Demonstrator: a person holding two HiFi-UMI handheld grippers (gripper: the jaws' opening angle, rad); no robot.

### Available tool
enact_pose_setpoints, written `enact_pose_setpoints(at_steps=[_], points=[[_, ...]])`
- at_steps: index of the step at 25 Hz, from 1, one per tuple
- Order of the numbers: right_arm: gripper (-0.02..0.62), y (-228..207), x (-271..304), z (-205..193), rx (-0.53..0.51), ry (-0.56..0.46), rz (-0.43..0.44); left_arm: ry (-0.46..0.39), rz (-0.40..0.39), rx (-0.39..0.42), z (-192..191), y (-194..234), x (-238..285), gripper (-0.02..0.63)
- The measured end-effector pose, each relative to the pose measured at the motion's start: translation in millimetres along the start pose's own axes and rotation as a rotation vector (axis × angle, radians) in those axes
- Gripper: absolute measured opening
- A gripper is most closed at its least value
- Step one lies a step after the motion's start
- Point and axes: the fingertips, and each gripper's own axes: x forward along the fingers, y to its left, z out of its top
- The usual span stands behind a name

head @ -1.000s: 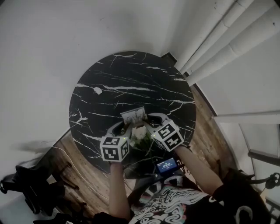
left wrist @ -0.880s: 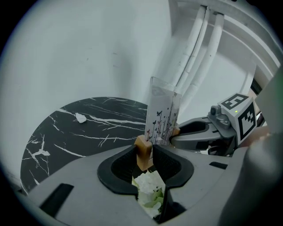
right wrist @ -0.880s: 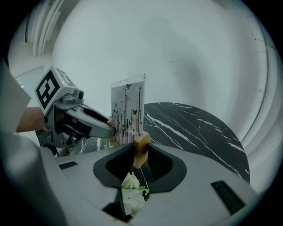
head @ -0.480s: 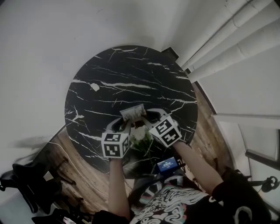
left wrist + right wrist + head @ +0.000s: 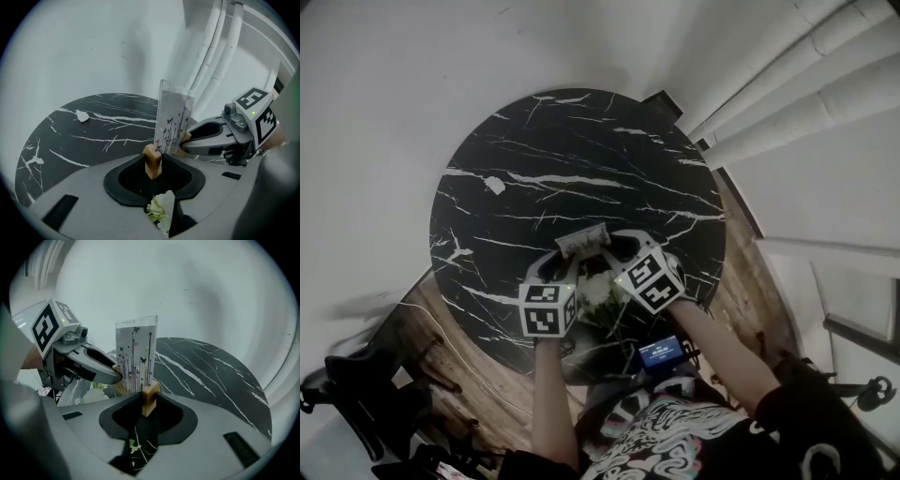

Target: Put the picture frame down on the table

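A clear upright picture frame (image 5: 584, 242) printed with butterflies and thin stems, a small wooden foot at each end, is held over the near edge of the round black marble table (image 5: 581, 150). The left gripper (image 5: 153, 161) and the right gripper (image 5: 149, 399) are each clamped on one foot. A white scrap (image 5: 495, 185) lies on the table's left side, and white flowers (image 5: 598, 289) show at its near edge

No word, brand or number can be read anywhere. The cube (image 5: 547, 316) on the left gripper (image 5: 153, 161) and the cube (image 5: 650, 279) on the right gripper (image 5: 149, 399) bear only black-and-white square code patterns. The small blue screen (image 5: 661, 353) shows lines too small to read
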Motion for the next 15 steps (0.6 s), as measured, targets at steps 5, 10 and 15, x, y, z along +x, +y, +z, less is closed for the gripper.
enact_pose_setpoints(at_steps=[5,10,15], points=[[0.094,-1,8,-7,-0.005,0.015,-0.001,0.021,0.0,0.001,-7,3,8,0.118],[0.094,-1,14,-12,-0.043,0.018,-0.022,0.032,0.008,-0.006,-14,6,14,0.117],[0.094,1,16,-17,-0.053,0.014,-0.025,0.037,0.006,-0.015,-20,6,16,0.117]])
